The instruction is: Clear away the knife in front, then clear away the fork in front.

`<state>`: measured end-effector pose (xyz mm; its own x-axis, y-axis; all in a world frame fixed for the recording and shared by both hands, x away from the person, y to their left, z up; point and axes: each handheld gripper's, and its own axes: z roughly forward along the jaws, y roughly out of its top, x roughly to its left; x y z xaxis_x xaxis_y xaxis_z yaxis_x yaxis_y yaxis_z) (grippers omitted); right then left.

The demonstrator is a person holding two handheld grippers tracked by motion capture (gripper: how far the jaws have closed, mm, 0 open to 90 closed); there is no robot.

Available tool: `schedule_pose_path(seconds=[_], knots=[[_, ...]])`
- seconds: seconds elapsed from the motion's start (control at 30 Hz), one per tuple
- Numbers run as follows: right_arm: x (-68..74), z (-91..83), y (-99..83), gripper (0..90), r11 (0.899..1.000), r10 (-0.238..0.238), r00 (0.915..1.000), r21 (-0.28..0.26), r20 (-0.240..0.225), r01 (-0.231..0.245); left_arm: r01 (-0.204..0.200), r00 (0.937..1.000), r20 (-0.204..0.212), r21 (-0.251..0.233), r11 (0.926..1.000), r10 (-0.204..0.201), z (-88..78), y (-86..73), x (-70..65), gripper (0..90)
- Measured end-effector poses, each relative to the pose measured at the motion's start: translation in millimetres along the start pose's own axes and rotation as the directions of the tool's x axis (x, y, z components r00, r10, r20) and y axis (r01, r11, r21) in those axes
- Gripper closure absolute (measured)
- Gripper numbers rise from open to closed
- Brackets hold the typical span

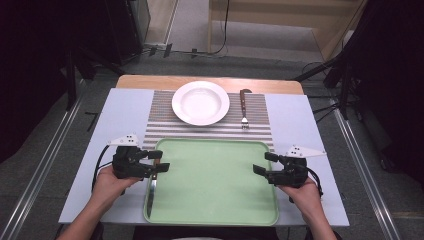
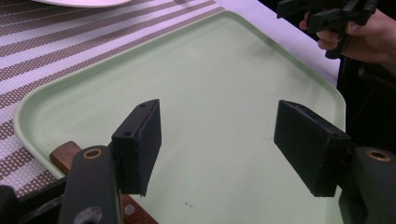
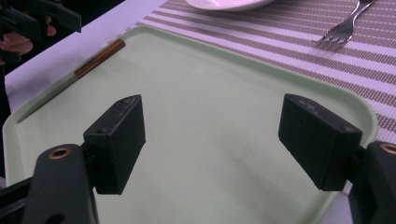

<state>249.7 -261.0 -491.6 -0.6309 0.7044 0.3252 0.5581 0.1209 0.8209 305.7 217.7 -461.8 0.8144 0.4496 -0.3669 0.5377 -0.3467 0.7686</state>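
- We hold our left gripper [image 1: 159,161] at the tray's [image 1: 215,210] left edge, jaws wide apart with nothing between them, right above the knife [image 1: 151,192].
- The knife lies along the tray's left rim, its wooden handle [image 2: 65,156] toward the far corner and its blade toward the near edge. In the left gripper view the handle sits just beside and under our left jaw, not clamped, so we judge the knife to be resting free on the tray.
- Lying half on the raised rim, the knife looks awkward to pinch flat; coming at the handle from above seems the likeliest reason for where we hold the left gripper.
- Our right gripper [image 1: 261,164] hangs over the tray's right edge, jaws also apart and empty, pointing inward across the bare green surface. We take it as waiting, out of the left hand's way.
- Beyond the tray, a striped mat [image 1: 160,112] covers the middle of the table toward its far edge. A white plate [image 1: 201,102] sits at the mat's centre and a fork [image 1: 244,107] lies just to its right, tines toward us.
- The space left of the plate is open, so we judge that a place is being laid and the knife is the last piece on the tray.
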Motion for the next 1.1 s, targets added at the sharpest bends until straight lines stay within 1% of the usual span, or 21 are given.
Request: schedule_pose_path(seconds=[0.03, 0.1, 0.17, 0.2, 0.23, 0.27, 0.3, 0.33, 0.37, 0.47, 0.5, 0.53, 0.63, 0.8, 0.83, 0.87, 0.9, 0.93, 0.97, 1.07, 1.1], knots=[[0.0, 0.0, 0.0, 22.0, 1.0, 0.0, 1.0, 0.0, 0.0, 0.0, -0.003, 0.9999, 0.012, 0.006, 1.0, 0.003, 0.5, -0.4, 1.3, 32.0], [-1.3, 2.3, 5.4, 21.9, 1.0, -0.003, 1.0, -0.004, 0.009, 0.003, 0.005, 0.9976, 0.069, 0.017, 0.9998, -0.006, 1.5, -0.5, 2.0, 31.1], [-2.2, 3.5, 7.4, 21.9, 1.0, -0.004, 0.9999, -0.005, 0.01, 0.004, -0.006, 0.9958, 0.091, 0.004, 1.0, 0.005, 2.5, 0.2, 0.2, 31.1], [-2.7, 5.1, 9.7, 21.9, 1.0, -0.003, 0.9999, -0.002, 0.013, 0.003, -0.021, 0.9944, 0.104, 0.004, 0.9998, 0.021, 3.0, 0.8, -0.7, 31.0], [-3.7, 8.7, 14.1, 21.9, 1.0, -0.018, 0.9995, 0.007, 0.027, 0.017, -0.042, 0.9936, 0.105, 0.005, 0.9991, 0.041, 3.3, 1.1, -1.7, 30.9], [-3.7, 8.7, 14.1, 21.9, 1.0, -0.018, 0.9995, 0.007, 0.027, 0.017, -0.055, 0.9935, 0.101, 0.007, 0.9985, 0.054, 3.9, 1.0, -2.8, 30.9], [-5.3, 11.9, 17.8, 21.9, 1.0, -0.023, 0.9993, 0.004, 0.029, 0.023, -0.061, 0.9939, 0.093, 0.012, 0.9981, 0.059, 4.7, 0.7, -3.5, 27.6], [-5.3, 11.9, 17.8, 21.9, 1.0, -0.023, 0.9993, 0.004, 0.029, 0.023, -0.065, 0.9947, 0.081, 0.019, 0.9977, 0.063, 5.2, 0.4, -3.5, 27.6], [-7.2, 15.2, 21.2, 21.9, 1.0, -0.022, 0.9992, -0.002, 0.035, 0.022, -0.061, 0.9958, 0.069, 0.023, 0.9978, 0.06, 5.6, 0.0, -3.5, 27.5], [-9.4, 18.8, 24.7, 21.9, 1.0, -0.025, 0.9989, -0.001, 0.041, 0.025, -0.054, 0.9967, 0.062, 0.026, 0.9982, 0.053, 5.6, -0.4, -2.8, 27.6], [-10.4, 19.9, 25.8, 21.9, 1.0, -0.028, 0.9987, 0.001, 0.042, 0.028, -0.051, 0.9964, 0.07, 0.024, 0.9984, 0.049, 5.8, -0.6, -2.3, 27.6], [-10.4, 19.9, 25.8, 21.9, 1.0, -0.028, 0.9987, 0.001, 0.042, 0.028, -0.048, 0.9967, 0.068, 0.029, 0.9984, 0.046, 5.8, -0.9, -2.0, 27.6], [-13.3, 20.8, 29.0, 21.9, 1.0, -0.029, 0.9984, 0.0, 0.049, 0.029, -0.031, 0.9952, 0.093, 0.036, 0.9989, 0.028, 6.2, -2.5, -1.1, 27.8], [-19.1, 23.3, 33.2, 21.9, 1.0, -0.022, 0.9977, -0.011, 0.064, 0.022, -0.044, 0.9964, 0.075, 0.06, 0.9972, 0.039, 6.3, -5.3, -1.4, 29.7], [-22.3, 26.8, 35.4, 21.9, 1.0, -0.021, 0.9971, -0.007, 0.072, 0.022, -0.036, 0.9958, 0.087, 0.061, 0.9975, 0.03, 6.6, -6.0, -0.4, 29.6], [-22.3, 26.8, 35.4, 21.9, 1.0, -0.021, 0.9971, -0.007, 0.072, 0.022, -0.031, 0.9953, 0.094, 0.06, 0.9977, 0.025, 6.6, -6.2, 0.4, 29.6], [-23.3, 28.0, 36.2, 22.0, 1.0, -0.022, 0.9969, -0.006, 0.076, 0.023, -0.026, 0.9956, 0.092, 0.059, 0.9979, 0.021, 6.2, -6.5, 1.1, 29.6], [-26.3, 31.5, 38.6, 22.2, 1.0, -0.019, 0.9966, -0.005, 0.081, 0.02, -0.029, 0.9968, 0.076, 0.057, 0.9979, 0.024, 5.4, -7.2, 1.7, 29.5], [-27.9, 33.1, 39.9, 23.9, 1.0, -0.018, 0.9966, 0.001, 0.08, 0.018, -0.029, 0.9968, 0.076, 0.057, 0.9979, 0.024, 5.4, -7.2, 1.7, 29.5], [-31.6, 36.8, 42.9, 24.2, 1.0, -0.011, 0.997, 0.007, 0.077, 0.011, -0.029, 0.9983, 0.052, 0.056, 0.998, 0.026, 5.0, -8.1, 2.3, 29.5], [-36.5, 40.9, 46.1, 24.2, 1.0, -0.001, 0.9968, 0.009, 0.08, 0.0, -0.029, 0.9984, 0.049, 0.058, 0.9979, 0.026, 4.8, -8.3, 2.8, 29.6]])
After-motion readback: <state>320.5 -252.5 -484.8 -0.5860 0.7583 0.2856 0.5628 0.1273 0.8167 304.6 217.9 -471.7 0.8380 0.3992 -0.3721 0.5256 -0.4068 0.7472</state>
